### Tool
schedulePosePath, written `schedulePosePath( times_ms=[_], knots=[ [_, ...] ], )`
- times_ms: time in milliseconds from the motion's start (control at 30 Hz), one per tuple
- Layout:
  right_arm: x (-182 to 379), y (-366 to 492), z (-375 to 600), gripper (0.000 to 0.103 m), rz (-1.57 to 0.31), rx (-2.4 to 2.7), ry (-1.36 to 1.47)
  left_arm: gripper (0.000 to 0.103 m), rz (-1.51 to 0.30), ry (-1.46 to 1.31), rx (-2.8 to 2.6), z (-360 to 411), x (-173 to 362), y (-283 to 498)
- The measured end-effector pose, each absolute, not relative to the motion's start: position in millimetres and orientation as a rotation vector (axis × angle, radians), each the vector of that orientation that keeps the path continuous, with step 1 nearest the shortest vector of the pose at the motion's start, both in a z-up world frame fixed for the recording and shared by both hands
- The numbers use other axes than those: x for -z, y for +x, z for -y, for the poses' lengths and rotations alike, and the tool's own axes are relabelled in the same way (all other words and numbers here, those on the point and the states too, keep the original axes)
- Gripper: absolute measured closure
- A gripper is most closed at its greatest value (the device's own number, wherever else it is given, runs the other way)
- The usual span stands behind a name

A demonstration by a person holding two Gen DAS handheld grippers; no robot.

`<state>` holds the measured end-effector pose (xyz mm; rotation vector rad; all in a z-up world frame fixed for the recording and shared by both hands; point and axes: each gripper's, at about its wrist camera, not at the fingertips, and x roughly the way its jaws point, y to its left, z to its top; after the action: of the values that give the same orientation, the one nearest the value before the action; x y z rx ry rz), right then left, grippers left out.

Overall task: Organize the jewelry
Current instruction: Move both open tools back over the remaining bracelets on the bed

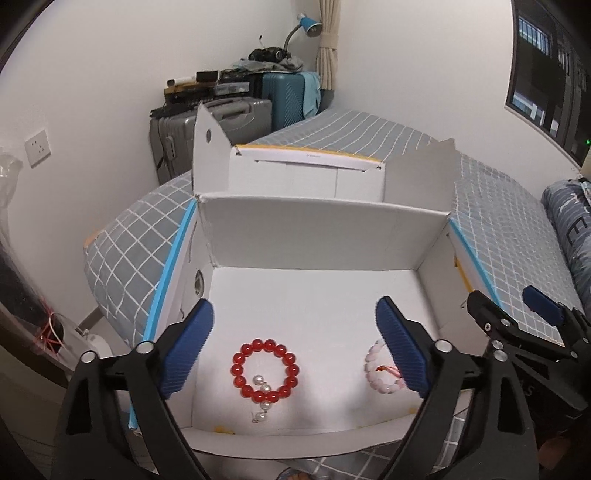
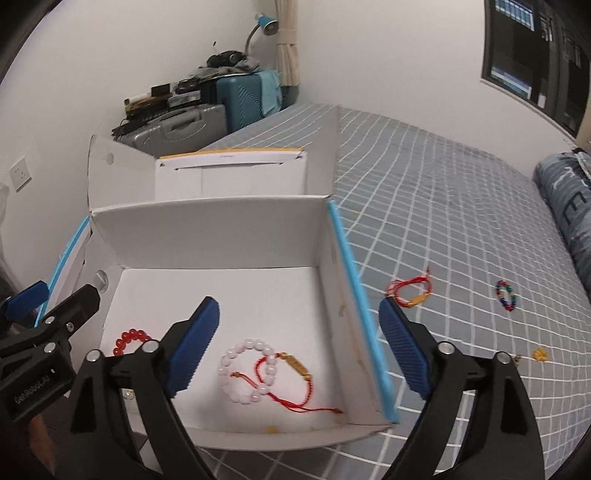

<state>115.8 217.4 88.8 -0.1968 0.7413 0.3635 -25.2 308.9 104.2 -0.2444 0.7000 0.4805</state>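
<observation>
An open white cardboard box (image 1: 317, 236) (image 2: 207, 236) lies on the bed. Inside it lie a red bead bracelet (image 1: 265, 370) (image 2: 129, 339), a short pearl strand (image 1: 263, 400), a pale pink bead bracelet (image 2: 248, 369) (image 1: 371, 365) and a red cord bracelet with a gold bar (image 2: 295, 373). My left gripper (image 1: 295, 349) is open and empty above the box floor. My right gripper (image 2: 299, 347) is open and empty over the box's right wall. On the bedsheet lie another red cord bracelet (image 2: 412, 291), a multicoloured bead bracelet (image 2: 506, 300) and a small gold piece (image 2: 541, 355).
The bed has a grey checked sheet (image 2: 461, 206) with a folded dark quilt (image 2: 569, 206) at the right. Suitcases (image 1: 236, 118) with clutter and a blue desk lamp (image 1: 308, 22) stand in the far corner. A window (image 2: 535, 55) is at the upper right.
</observation>
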Motion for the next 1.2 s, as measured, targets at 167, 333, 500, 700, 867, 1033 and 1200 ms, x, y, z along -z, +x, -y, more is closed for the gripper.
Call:
schedulePosePath(
  times_ms=[167, 333, 500, 700, 867, 1033, 1200],
  knots=[
    [-99.6, 115.6, -188.0, 0.008, -0.731, -0.312, -0.184, 0.006, -0.684, -0.233, -0.468, -294.1, -111.5, -21.5],
    [-109.4, 115.5, -150.3, 0.008, -0.726, -0.258, -0.158, 0.006, -0.681, -0.226, -0.434, -276.5, -114.8, -16.6],
    [-118.8, 114.7, -117.1, 0.008, -0.724, -0.215, -0.134, 0.006, -0.679, -0.197, -0.385, -250.5, -123.3, -9.1],
    [-130.0, 114.5, -81.6, 0.008, -0.715, -0.168, -0.128, 0.006, -0.679, -0.156, -0.317, -209.2, -138.0, 11.2],
    [-130.5, 121.9, -46.9, 0.008, -0.727, -0.121, -0.133, 0.006, -0.683, -0.122, -0.253, -171.3, -150.1, 35.2],
    [-127.9, 132.9, -13.0, 0.008, -0.752, -0.084, -0.115, 0.006, -0.708, -0.092, -0.204, -137.0, -151.9, 66.9],
    [-116.8, 148.8, 20.0, 0.008, -0.788, -0.049, -0.097, 0.006, -0.76, -0.071, -0.143, -104.3, -142.7, 106.8]
  ],
)
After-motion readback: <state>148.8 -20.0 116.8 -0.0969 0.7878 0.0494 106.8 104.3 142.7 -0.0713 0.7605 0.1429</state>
